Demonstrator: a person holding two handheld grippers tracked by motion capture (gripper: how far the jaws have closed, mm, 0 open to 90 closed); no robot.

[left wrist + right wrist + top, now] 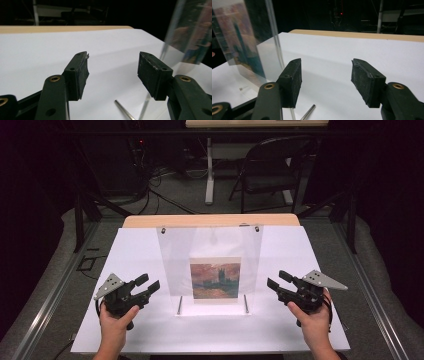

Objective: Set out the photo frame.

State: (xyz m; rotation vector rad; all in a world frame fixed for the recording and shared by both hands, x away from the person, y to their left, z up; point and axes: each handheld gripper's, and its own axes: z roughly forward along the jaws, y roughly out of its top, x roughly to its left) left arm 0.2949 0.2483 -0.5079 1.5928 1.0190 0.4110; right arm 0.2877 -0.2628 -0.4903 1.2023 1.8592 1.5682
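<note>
While upright, clear frame (210, 270) between hand-held grippers.

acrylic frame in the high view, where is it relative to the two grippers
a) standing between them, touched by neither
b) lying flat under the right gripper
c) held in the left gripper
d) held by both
a: the acrylic frame stands upright mid-table, with the left gripper and right gripper off to its sides, jaws open and empty.
</note>
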